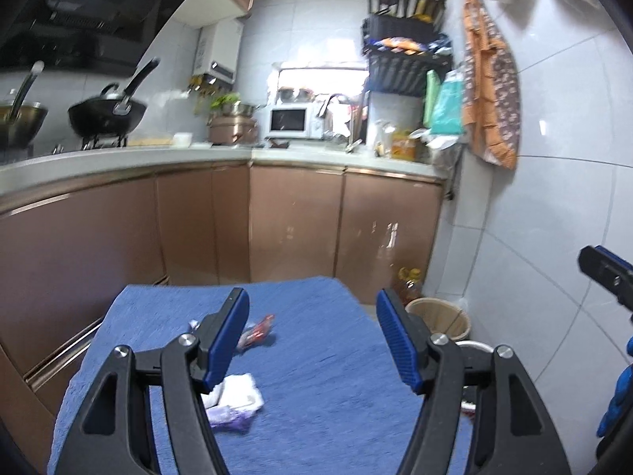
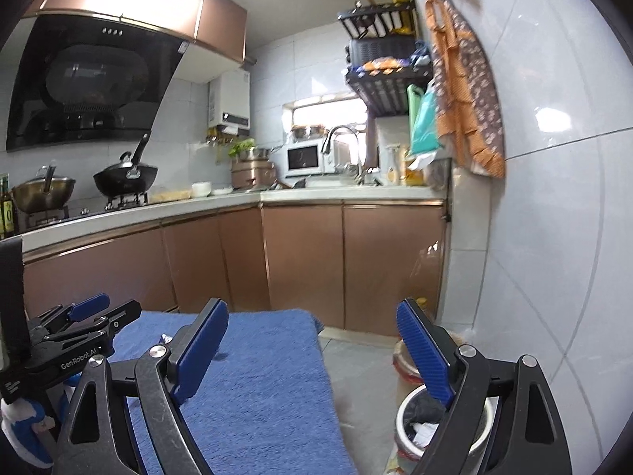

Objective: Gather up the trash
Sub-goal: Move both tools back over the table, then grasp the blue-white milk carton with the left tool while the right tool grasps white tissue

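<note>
- Right now we are holding the left gripper over the blue towel, its jaws spread with nothing between them; the right gripper is also standing wide and empty.
- Trash is lying low and left of centre in the left wrist view: a red wrapper, a white crumpled tissue and a purple wrapper beneath it, the last two touching.
- Judging from this, we are lining up for the next pick, so we should be bringing the left fingers down astride one piece only, most likely the red wrapper, which is lying apart from the others.
- We are advising a low pinch, since the towel pile could get caught along with thin film.
- At the lower right of the right wrist view, a white bin is standing on the floor beside the towel's edge, already holding dark and pale scraps.
- Further back, right of centre in the left view, a beige basket is standing by the wall; we cannot see its contents.
</note>
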Demonstrator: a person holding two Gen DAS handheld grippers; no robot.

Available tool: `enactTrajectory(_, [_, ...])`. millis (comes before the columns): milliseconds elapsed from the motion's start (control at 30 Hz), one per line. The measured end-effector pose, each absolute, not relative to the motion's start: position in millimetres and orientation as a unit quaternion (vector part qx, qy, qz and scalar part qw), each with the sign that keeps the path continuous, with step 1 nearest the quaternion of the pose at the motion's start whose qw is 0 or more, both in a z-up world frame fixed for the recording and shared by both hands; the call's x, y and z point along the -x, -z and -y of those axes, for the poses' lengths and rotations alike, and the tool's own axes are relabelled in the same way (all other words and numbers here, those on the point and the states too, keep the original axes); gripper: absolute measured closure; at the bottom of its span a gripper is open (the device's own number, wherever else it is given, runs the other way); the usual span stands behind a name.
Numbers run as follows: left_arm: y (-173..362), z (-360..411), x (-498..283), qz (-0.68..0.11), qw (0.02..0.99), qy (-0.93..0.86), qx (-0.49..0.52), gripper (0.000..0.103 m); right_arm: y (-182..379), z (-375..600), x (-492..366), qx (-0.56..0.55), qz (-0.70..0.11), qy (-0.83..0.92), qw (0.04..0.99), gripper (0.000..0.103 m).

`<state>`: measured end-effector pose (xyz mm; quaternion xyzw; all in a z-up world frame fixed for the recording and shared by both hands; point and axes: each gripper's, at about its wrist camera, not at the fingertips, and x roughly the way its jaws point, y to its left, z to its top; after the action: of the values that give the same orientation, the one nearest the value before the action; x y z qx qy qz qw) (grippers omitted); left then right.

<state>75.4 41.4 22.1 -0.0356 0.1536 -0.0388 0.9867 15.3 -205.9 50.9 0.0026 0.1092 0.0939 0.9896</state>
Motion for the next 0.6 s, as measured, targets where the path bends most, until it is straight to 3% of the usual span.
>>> enactTrajectory(400, [49, -155, -141, -0.275, 0.961, -0.011, 0.014, 0.038, -5, 141, -101, -0.001, -0.219, -0.206, 0.954, 0.017])
enactTrajectory(600, [85, -178, -201, -0.373, 0.927, 0.033, 0.017, 0.038, 40, 91, -165, -0.010, -0.308, -0.289, 0.906, 0.031])
